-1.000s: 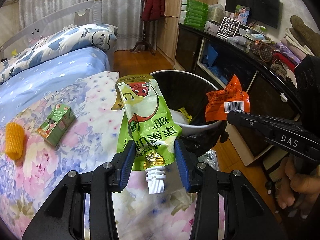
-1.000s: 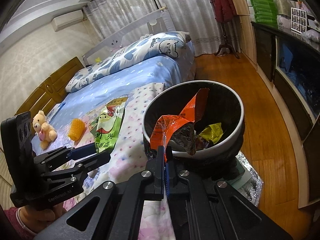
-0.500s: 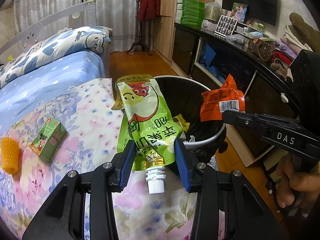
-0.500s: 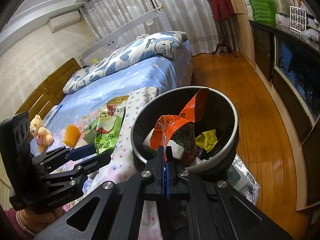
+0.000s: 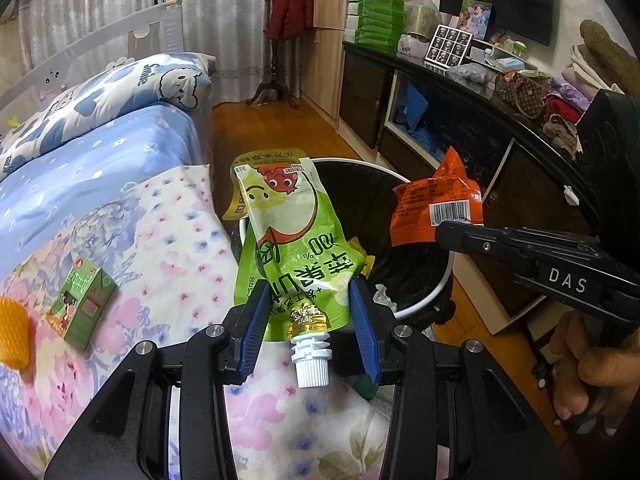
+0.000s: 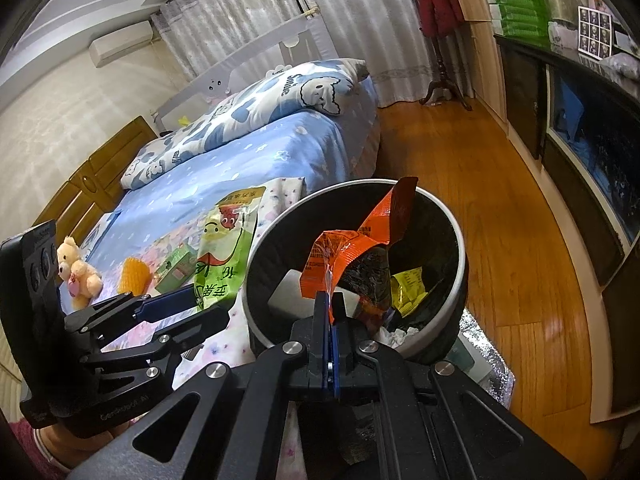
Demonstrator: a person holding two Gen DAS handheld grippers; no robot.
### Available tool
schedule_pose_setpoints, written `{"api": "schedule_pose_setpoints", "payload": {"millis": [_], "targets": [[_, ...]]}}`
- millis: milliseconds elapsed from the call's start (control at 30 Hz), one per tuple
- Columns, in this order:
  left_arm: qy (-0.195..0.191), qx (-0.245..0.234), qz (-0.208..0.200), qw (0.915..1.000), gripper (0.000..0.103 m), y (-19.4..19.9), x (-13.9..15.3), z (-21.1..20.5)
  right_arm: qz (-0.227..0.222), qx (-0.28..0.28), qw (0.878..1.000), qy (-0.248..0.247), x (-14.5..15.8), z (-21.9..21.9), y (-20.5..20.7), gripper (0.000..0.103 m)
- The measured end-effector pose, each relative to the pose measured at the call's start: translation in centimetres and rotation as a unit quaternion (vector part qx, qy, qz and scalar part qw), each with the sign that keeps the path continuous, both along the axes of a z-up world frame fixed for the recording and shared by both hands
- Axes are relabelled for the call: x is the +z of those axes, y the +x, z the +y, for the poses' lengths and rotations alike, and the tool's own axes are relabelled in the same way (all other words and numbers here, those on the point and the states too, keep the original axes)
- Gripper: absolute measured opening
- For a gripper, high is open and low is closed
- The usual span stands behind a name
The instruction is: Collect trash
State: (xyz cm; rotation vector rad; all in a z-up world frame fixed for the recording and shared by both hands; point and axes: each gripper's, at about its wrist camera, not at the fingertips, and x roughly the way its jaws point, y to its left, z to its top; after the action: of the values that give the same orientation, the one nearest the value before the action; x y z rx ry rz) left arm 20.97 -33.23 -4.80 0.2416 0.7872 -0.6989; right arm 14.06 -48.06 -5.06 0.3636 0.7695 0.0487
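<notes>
Left hand-held gripper (image 5: 308,316) clamping green pouch (image 5: 296,248), right hand-held gripper (image 6: 331,312) pinching orange wrapper (image 6: 352,248)

The left claw (image 5: 307,312) angles downward, its blue pads (image 5: 256,320) pressing on the two sides of what it holds. The right claw (image 6: 331,312) tilts down likewise, its jaws closed tight on a thin sheet. A bare hand (image 5: 592,368) wraps the right claw's handle; a red sleeve cuff (image 6: 36,446) shows beneath the left one.
</notes>
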Motion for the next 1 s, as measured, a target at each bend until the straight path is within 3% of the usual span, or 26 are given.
{"api": "schedule_pose_setpoints", "payload": {"millis": [700, 900, 1000], "targets": [[0.01, -0.014, 0.016, 0.9997, 0.042, 1.7, -0.2, -2.2, 0.023, 0.002, 1.0, 0.007, -0.9, -1.3, 2.0, 0.001], [0.017, -0.012, 0.014, 0.9997, 0.051, 1.9, -0.3, -2.5, 0.038, -0.013, 0.999, 0.021, -1.5, -2.4, 2.6, 0.007], [0.013, -0.011, 0.017, 0.9997, 0.062, 1.8, -0.3, -2.3, 0.041, -0.03, 0.998, 0.034, -1.6, -3.2, 2.4, 0.014]]}}
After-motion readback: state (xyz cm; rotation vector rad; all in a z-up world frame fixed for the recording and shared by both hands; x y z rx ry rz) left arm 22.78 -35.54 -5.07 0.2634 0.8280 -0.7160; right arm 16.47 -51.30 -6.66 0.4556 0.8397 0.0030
